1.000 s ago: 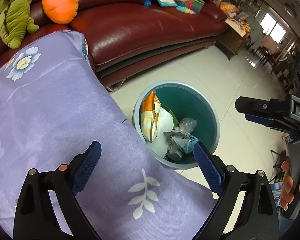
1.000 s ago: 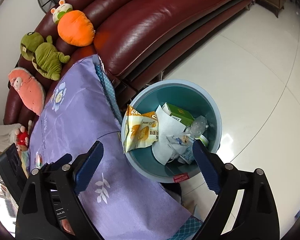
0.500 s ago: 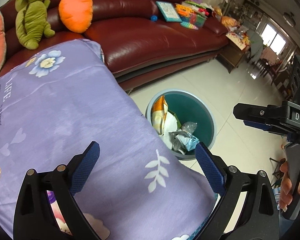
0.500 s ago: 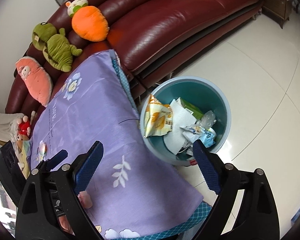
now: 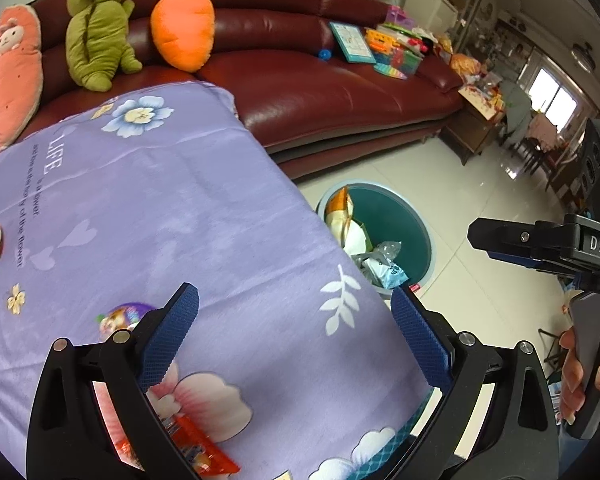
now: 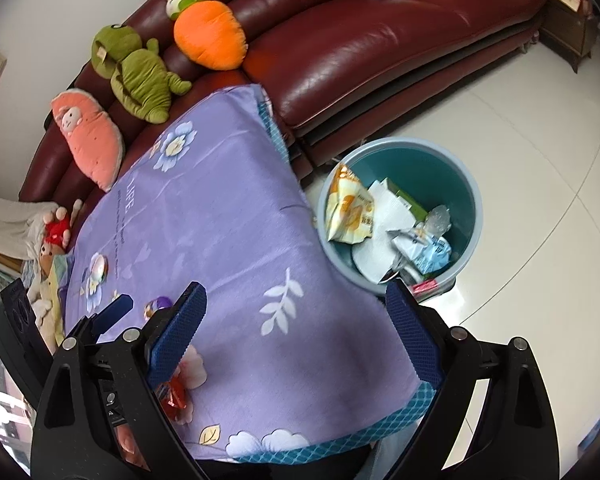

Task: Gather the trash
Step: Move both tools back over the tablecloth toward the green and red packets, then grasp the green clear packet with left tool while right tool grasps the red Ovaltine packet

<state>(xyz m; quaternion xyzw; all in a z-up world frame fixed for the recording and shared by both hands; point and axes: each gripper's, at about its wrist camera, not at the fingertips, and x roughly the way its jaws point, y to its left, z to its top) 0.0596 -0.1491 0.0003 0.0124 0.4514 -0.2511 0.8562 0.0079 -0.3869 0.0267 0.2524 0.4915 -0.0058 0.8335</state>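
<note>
Red wrapper (image 5: 188,446): crinkly red-orange snack pack, shiny, print too blurred to read; lies flat on purple floral cloth (image 5: 172,216), at approx 7 o'clock in left wrist view, partly hidden behind left finger (image 5: 168,336) of left gripper (image 5: 296,330). Same pack in right wrist view (image 6: 174,396) at 8 o'clock, just below that gripper's left pad

Purple wrapper (image 5: 126,314): small, cartoon print, on cloth just left of left gripper's left pad, approx 8 o'clock; not touched

Left gripper: jaws spread wide, nothing between pads, only cloth beneath

Right gripper (image 6: 296,330): jaws spread wide, empty; over cloth edge, bin at approx 2 o'clock from it

Trash bin (image 6: 474,200): round, pale blue rim, teal inside, on white tile floor just beside cloth edge, w/ sofa (image 6: 380,40) behind. Holds yellow-orange snack bag (image 6: 348,210), white paper, green box, clear plastic, pale blue pack (image 6: 432,252). Well apart from both table wrappers
</note>
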